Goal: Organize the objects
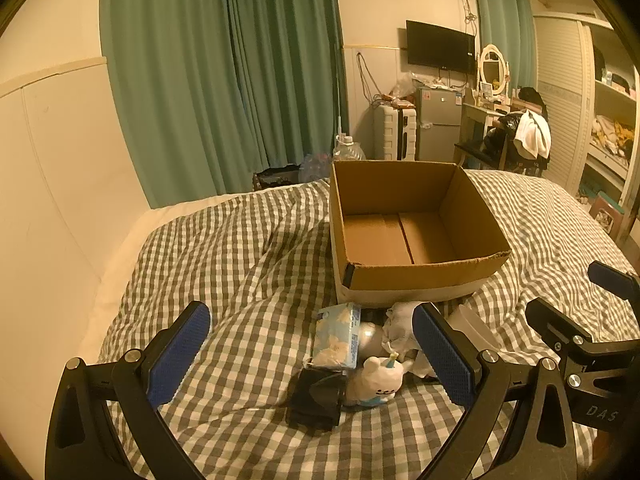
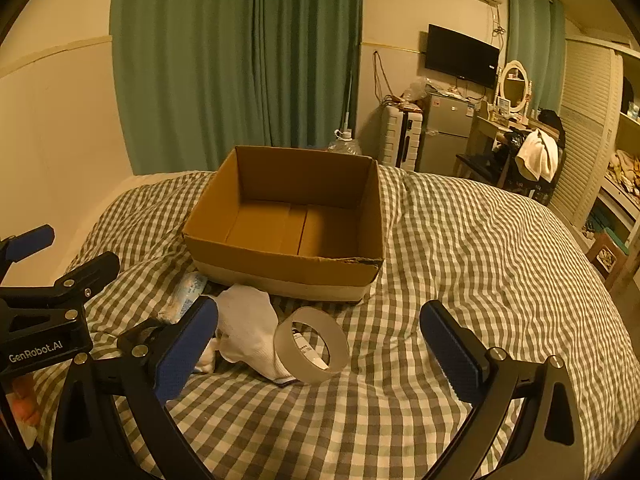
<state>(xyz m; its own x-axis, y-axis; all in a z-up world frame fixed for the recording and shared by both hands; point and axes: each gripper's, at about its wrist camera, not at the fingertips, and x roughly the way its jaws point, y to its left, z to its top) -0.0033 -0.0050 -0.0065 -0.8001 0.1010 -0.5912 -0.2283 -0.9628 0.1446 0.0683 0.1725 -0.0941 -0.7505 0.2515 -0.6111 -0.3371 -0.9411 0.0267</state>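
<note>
An empty open cardboard box (image 1: 416, 280) (image 2: 280, 268) sits on the checked bedspread. In front of it lies a pile: a blue tissue pack (image 1: 336, 336) (image 2: 186, 294), a white plush toy (image 1: 378, 380), a black object (image 1: 316, 398), a white cloth (image 1: 402, 326) (image 2: 246, 330) and a clear tape roll (image 2: 312, 344). My left gripper (image 1: 312, 354) is open, its fingers on either side of the pile. My right gripper (image 2: 320, 354) is open, with the tape roll and cloth between its fingers. Each gripper shows at the edge of the other's view.
The bed's checked cover (image 2: 480, 280) spreads wide to the right. Green curtains (image 1: 224, 72) hang behind. A fridge (image 1: 438, 124), a suitcase (image 1: 394, 132), a chair with clothes (image 1: 520, 140) and shelves (image 1: 612, 128) stand at the far right.
</note>
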